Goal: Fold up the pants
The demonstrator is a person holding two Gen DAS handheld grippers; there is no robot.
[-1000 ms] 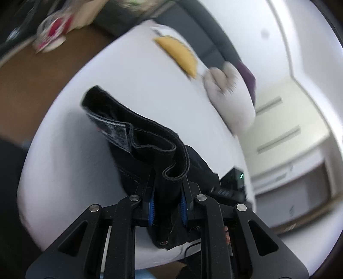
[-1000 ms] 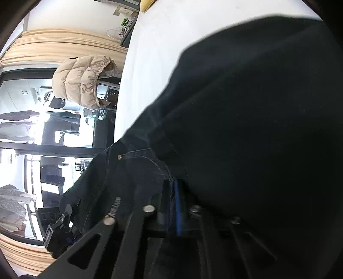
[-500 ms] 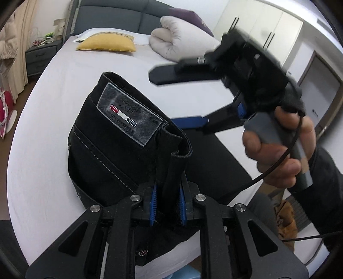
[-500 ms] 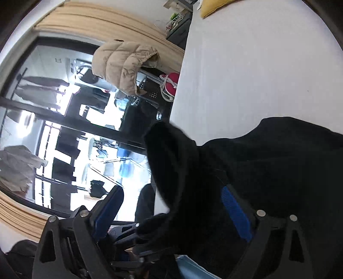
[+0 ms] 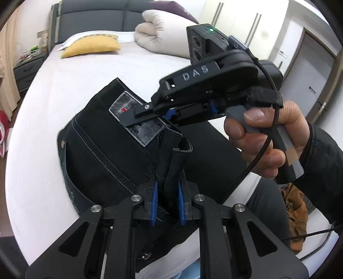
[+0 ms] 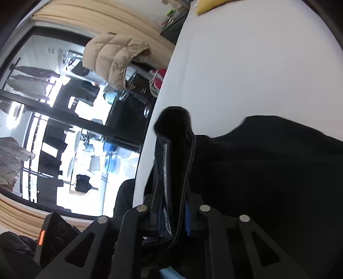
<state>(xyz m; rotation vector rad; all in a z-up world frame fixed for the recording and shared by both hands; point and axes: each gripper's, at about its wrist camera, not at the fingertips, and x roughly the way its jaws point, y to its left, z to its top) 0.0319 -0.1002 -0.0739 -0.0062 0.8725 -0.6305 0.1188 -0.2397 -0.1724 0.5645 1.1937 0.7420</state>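
White bed (image 5: 150, 64), grey headboard (image 5: 96, 17)

— What sort of place is this?
— A home bedroom: a white-sheeted bed (image 5: 150, 64) with a grey padded headboard (image 5: 96, 17), a yellow pillow (image 5: 91, 47) and rolled duvet (image 5: 163, 36) at its head end.
— Anything else?
— A nightstand (image 5: 26, 73) beside that corner, and white wardrobe doors (image 5: 242, 25).

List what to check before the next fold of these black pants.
1. Left gripper clamped on the pants waistband: ok.
2. Right gripper grip settled: not ok, jaws closing with waistband fabric between them.
3. Pant legs lying flat: cannot tell, hidden.
4. Bare bed sheet beyond the pants: ok.
5. Yellow pillow apart from the pants: ok.
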